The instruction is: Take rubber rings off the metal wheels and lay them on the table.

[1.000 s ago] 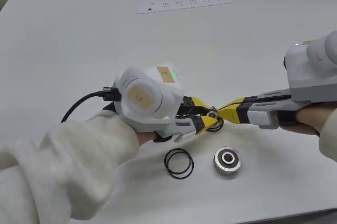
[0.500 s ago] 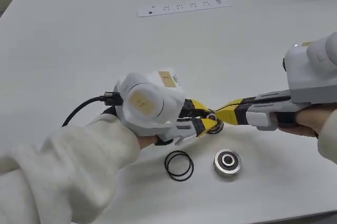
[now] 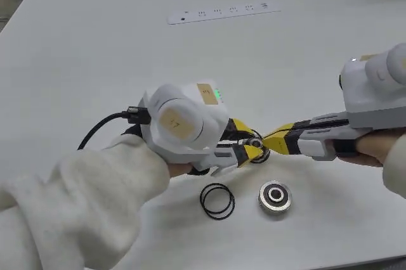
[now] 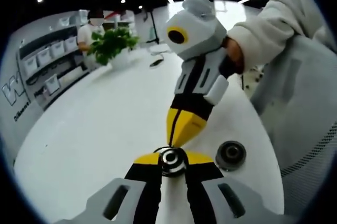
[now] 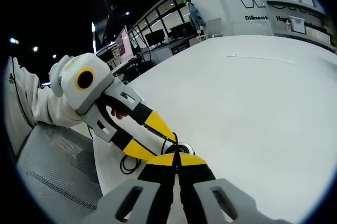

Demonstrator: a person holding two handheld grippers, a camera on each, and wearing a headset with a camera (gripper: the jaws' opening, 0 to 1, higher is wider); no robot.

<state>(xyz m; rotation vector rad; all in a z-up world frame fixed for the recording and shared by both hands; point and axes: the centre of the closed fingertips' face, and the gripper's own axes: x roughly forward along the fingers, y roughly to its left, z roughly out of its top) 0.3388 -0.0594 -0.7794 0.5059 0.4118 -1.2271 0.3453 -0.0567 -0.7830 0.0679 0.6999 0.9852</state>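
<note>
1. Left gripper (image 3: pixel 247 146) jaws clamp the metal wheel (image 4: pixel 172 161), held just far of the loose rings (image 3: pixel 217 201).
2. Right gripper (image 5: pixel 177 160) jaws pressed together, pinching its rubber ring (image 5: pixel 169 141).
3. Ring likely thin, stretchy, light; take its outer edge.

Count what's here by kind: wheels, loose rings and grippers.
Wheels: 2, the held wheel and the lying wheel
Loose rings: 2, overlapping on the table
Grippers: 2, the left gripper and the right gripper
Total: 6

Rings (image 3: pixel 217 201) left of wheel (image 3: pixel 275 196), on table (image 3: pixel 127 42)
</note>
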